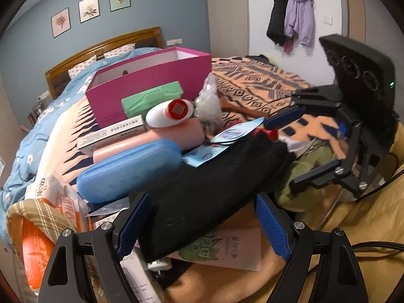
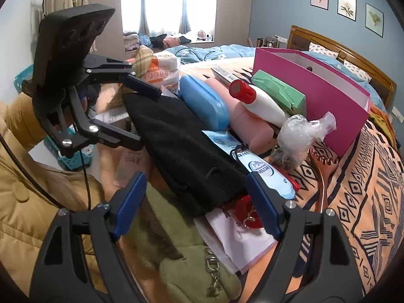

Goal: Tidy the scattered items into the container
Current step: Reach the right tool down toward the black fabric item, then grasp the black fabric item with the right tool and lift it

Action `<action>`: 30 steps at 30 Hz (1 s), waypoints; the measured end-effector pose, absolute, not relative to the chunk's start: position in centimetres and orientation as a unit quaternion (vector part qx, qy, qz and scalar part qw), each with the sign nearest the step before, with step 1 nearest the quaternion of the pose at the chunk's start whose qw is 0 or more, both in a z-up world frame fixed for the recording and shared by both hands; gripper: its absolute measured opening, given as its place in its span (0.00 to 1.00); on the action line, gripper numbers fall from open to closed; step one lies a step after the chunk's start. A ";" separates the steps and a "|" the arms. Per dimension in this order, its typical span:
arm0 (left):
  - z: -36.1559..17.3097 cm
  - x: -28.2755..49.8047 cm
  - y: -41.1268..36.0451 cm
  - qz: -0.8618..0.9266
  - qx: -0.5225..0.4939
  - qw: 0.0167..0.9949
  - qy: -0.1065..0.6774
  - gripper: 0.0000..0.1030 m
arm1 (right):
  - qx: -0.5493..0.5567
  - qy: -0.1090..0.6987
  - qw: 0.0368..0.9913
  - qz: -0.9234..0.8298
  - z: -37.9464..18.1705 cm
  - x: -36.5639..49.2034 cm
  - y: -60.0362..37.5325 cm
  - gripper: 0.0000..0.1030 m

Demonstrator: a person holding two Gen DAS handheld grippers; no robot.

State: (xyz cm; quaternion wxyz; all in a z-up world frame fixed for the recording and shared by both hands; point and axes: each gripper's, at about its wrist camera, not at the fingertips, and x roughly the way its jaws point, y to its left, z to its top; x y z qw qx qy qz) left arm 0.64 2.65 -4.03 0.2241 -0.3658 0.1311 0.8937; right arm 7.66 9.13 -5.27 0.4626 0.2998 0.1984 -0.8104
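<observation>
- Black knit fabric item [image 1: 214,197] lies nearest, draped over the pile on the bed, between both sets of spread jaws.
- Left gripper [image 1: 202,229] and right gripper [image 2: 194,207] both stand apart, empty.
- It looks soft, light and floppy; pinch a bunched fold.
- Pink box [image 1: 151,75] waits behind the clutter.

One pink box [image 1: 151,80], one blue case [image 1: 128,169], three framed pictures [image 1: 89,8].
</observation>
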 end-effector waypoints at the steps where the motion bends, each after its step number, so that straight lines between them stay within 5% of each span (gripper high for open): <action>1: -4.2 0.6 2.6 0.893 -0.367 0.220 0.136 0.83 | 0.300 0.200 0.461 -0.811 -5.3 7.6 9.1 0.80; 8: -4.5 0.2 2.1 0.893 -0.367 0.206 0.160 0.69 | 0.300 0.205 0.457 -0.812 -5.5 7.2 8.6 0.80; 11: -4.4 -0.3 1.6 0.893 -0.372 0.203 0.149 0.49 | 0.299 0.213 0.456 -0.811 -5.4 7.2 8.2 0.78; 17: -3.8 -1.0 0.3 0.896 -0.374 0.207 0.123 0.33 | 0.301 0.220 0.466 -0.802 -5.6 7.1 7.8 0.52; 22: -3.4 -1.6 0.0 0.900 -0.367 0.203 0.120 0.32 | 0.300 0.199 0.472 -0.805 -4.9 6.4 8.3 0.27; 30: -3.9 -3.1 0.3 0.899 -0.372 0.191 0.132 0.32 | 0.304 0.173 0.460 -0.816 -4.3 4.5 8.7 0.23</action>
